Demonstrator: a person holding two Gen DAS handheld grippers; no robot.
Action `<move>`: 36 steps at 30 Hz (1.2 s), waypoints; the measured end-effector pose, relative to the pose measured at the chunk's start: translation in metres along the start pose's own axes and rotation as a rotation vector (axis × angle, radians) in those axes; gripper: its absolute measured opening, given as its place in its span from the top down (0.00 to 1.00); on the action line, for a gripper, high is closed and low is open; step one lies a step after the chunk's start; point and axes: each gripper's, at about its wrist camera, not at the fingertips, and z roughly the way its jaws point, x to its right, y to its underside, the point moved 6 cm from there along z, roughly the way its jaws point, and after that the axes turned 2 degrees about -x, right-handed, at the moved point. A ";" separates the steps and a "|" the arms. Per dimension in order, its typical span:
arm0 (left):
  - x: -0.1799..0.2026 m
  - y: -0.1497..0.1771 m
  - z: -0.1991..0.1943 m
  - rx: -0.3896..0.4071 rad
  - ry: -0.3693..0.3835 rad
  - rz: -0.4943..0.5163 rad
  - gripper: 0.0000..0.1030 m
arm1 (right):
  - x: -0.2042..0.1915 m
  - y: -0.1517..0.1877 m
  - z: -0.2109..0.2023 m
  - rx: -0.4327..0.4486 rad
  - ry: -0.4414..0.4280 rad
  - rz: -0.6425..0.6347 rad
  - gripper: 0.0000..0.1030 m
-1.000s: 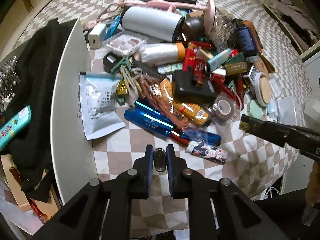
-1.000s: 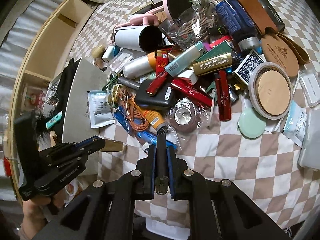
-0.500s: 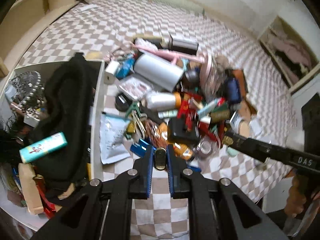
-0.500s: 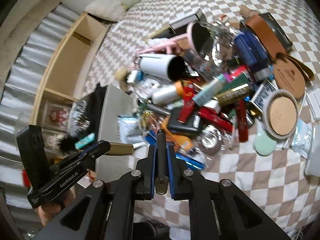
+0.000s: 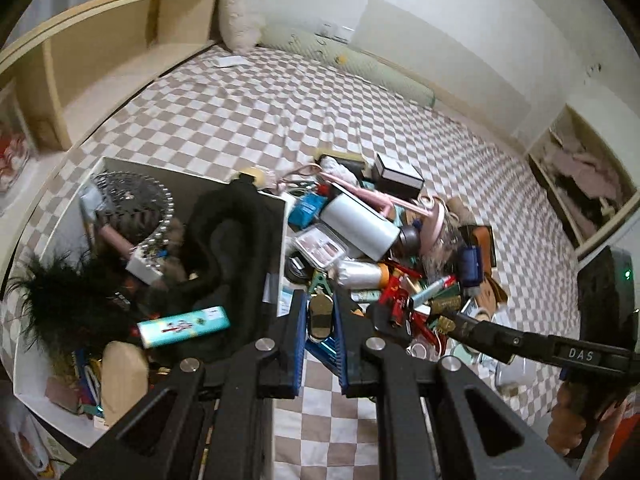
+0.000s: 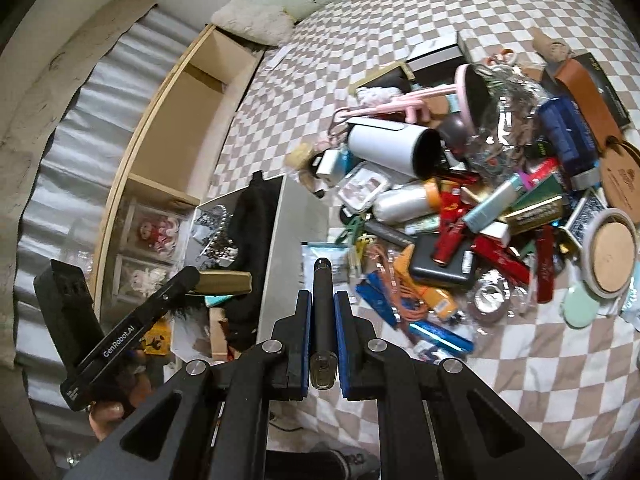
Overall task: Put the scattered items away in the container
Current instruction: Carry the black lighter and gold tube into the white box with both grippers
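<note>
Container (image 5: 276,216), a white box already part full, sits on the bed left of the heap (image 6: 460,216). Left claw (image 5: 320,316), closed on a gold tube (image 6: 224,282), hangs just over its right wall, the tube's long axis along the fingers. Right claw (image 6: 322,320), clamping a black pen (image 6: 322,308), is farther right, pen pointing forward.
</note>
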 end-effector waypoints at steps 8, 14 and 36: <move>-0.026 0.017 -0.006 -0.042 -0.014 -0.014 0.87 | -0.030 0.000 0.015 -0.017 -0.038 -0.038 0.88; -0.033 0.032 -0.007 -0.075 -0.026 0.010 0.87 | -0.047 0.002 0.029 -0.035 -0.048 -0.062 0.88; -0.049 0.076 0.004 -0.200 -0.038 0.142 0.87 | -0.084 0.005 0.064 -0.086 -0.058 -0.112 0.88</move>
